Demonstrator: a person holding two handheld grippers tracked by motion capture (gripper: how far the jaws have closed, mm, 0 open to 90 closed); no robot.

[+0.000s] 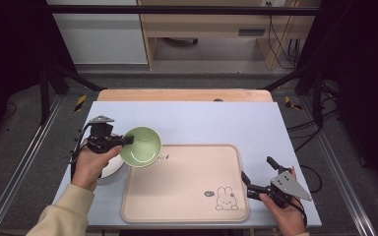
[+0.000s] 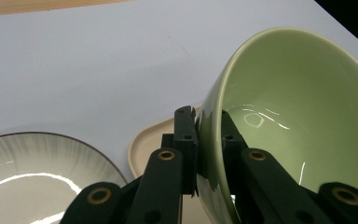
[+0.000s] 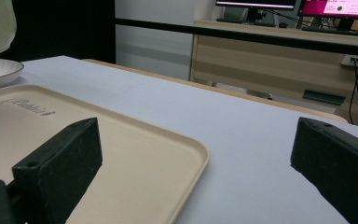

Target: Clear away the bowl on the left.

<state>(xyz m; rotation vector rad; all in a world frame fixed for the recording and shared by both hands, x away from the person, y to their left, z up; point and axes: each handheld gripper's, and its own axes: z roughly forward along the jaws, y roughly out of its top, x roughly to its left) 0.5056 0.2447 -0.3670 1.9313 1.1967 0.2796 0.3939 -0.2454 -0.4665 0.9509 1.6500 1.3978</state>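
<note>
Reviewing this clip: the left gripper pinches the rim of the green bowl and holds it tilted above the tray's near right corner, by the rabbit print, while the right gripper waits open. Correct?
Not quite. The left gripper holds the green bowl over the tray's far left corner, not by the rabbit print, as the high view shows. The rim pinch, the tilt and the open right gripper are correct.

Bowl above tray's left corner; plate left of tray.
</note>
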